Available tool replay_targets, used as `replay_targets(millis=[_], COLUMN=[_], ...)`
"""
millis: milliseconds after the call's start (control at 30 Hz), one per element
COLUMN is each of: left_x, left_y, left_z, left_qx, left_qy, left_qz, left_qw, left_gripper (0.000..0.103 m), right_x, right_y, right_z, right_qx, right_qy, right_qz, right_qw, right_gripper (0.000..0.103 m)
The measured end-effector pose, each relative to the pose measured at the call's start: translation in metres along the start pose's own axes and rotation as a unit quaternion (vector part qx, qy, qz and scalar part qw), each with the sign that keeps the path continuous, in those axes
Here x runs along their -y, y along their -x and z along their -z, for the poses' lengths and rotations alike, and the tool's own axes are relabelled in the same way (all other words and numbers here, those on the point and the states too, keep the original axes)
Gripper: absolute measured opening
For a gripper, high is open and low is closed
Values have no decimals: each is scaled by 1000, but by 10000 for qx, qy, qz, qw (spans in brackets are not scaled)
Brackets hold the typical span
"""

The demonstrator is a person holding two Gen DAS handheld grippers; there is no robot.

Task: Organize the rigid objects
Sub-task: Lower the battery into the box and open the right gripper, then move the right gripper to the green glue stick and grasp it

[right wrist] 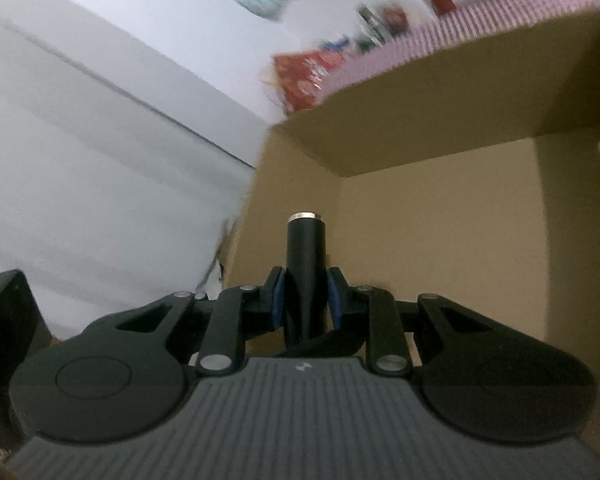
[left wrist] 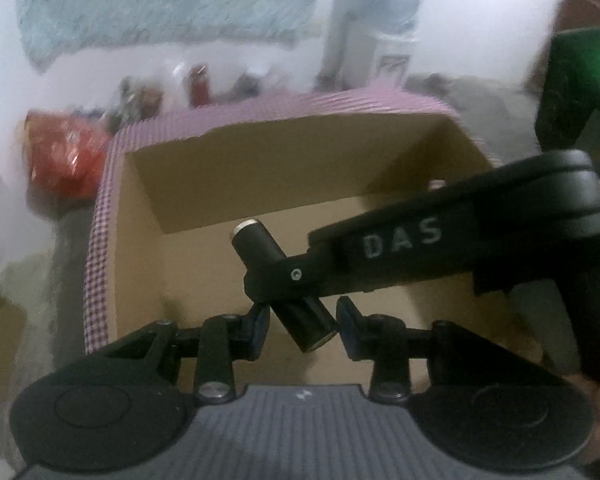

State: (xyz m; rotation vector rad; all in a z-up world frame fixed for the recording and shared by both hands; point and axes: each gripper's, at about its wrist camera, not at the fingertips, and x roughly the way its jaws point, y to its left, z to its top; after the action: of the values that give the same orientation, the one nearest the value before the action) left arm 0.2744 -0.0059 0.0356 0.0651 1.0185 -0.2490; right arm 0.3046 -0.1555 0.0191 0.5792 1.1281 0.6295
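Cylinder: you carry a black cylinder with metal caps on both ends; it hangs over the open brown cardboard box, above its bare floor.
Right gripper: your right gripper pinches the black cylinder at its middle; both blue pads press on its sides, and one metal end points away from the camera.
Left gripper: your left gripper stands a little spread around the lower end of the cylinder. Its left pad looks to be touching the cylinder, while a gap shows at the right pad, so I cannot tell if it really grips.
Box: its outside edge is covered with pink checked paper. The walls inside are plain brown.
Behind the box: a red crinkled packet lies just beside the far left corner, and some small blurred bottles stand along a white wall.
Picture quality: the background is blurred in both views.
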Motion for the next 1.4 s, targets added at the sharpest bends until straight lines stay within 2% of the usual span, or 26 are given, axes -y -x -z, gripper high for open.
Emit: replay_targets(millis=[167,200,333,400,533,567,733,967,1033,1133,1233,1400], left_x=[-14,-15,-8,-6,-7,-5,9,35,42,56,73,100], left_y=[-23,-23,-14,-6,16,23,65,129,139,140,126,90], left_z=[-14,-16,-16,-14,-9,-8,9,63,82,114,146,177], left_qx=[-102,-46,180,337,557,623,959,1473,1552,1578,1495,1212], left_qy=[11,17,-149,-222,-194,-223,-419,-625,-632,-644,-669,-712], left_qz=[-445,-506,-877,-815,-720,-687,-553,-200,-48,178,319,671], left_qw=[9990,9987,9959,9959,9957,9954,9930,9869,9859,9852,9860,9878], left_gripper=[38,42,47,58,59,60,64,71,72,72,72,71], right_x=[13,15,23,27,26,37,40,45,52,66,86,114], right_y=[-46,-52,-70,-71,-54,-45,7,114,145,171,180,152], right_z=[-32,-35,-38,-35,-31,-28,-14,50,76,116,160,209], right_qx=[-113,-127,-210,-233,-112,-90,180,643,794,1018,1151,1056], right_qy=[-511,-587,-927,-1066,-1102,-1105,-1008,-564,-410,-251,-204,-382], right_qz=[210,240,218,139,-90,-155,-595,-1019,-1005,-846,-491,61], right_qw=[9984,9979,9952,9939,9938,9937,9930,9911,9909,9909,9919,9937], right_gripper=[21,21,25,29,38,40,42,42,42,42,42,40])
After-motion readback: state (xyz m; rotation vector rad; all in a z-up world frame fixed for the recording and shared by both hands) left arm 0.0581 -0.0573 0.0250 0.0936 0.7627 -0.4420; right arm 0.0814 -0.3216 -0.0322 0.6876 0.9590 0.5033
